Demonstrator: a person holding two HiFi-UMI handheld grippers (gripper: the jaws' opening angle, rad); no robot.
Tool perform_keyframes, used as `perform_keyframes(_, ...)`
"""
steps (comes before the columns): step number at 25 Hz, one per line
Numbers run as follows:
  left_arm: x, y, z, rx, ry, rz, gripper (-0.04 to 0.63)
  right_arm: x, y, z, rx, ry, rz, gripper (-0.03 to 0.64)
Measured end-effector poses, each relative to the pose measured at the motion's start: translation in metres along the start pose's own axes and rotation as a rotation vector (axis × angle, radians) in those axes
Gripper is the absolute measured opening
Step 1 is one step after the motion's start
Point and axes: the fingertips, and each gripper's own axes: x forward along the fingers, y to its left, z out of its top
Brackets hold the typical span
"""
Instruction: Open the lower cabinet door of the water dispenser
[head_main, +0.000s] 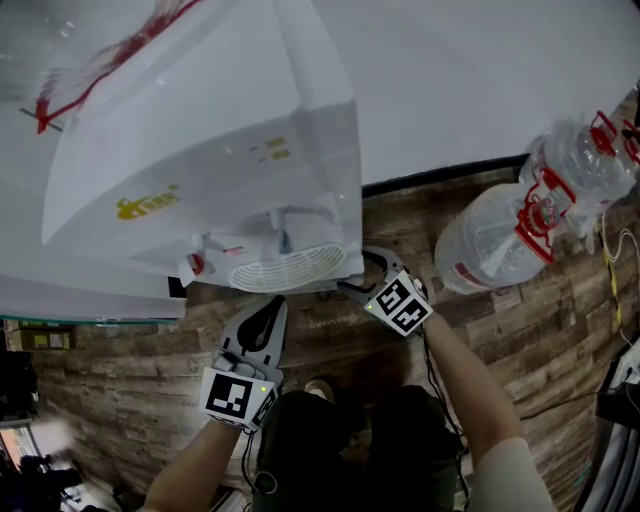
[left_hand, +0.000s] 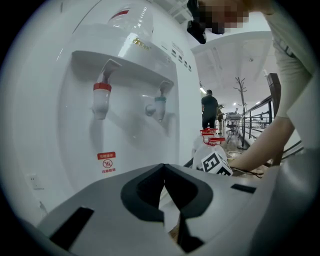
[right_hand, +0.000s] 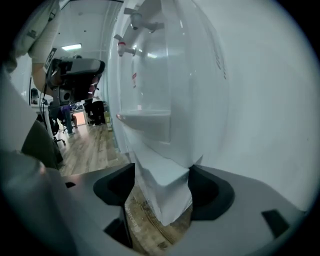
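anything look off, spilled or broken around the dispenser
Nothing stands out: the water dispenser stands upright and intact, the floor looks dry, and the water bottles beside it are capped.

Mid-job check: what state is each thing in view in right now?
Left gripper: shut, empty.
Right gripper: open, fingers straddling a lower corner of the water dispenser.
Lower cabinet door: looks closed, no gap visible.
Red tap: not running.
Blue tap: not running.
Floor bottles: capped.
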Motion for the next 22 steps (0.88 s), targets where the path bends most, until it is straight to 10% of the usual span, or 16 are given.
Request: perform_keyframes(22, -0.097, 0.032, -0.026, -0.256, 0.157, 0.167, 0.005, -0.042, 0.1, -0.028, 0.185, 0.252, 0.073, 0.241)
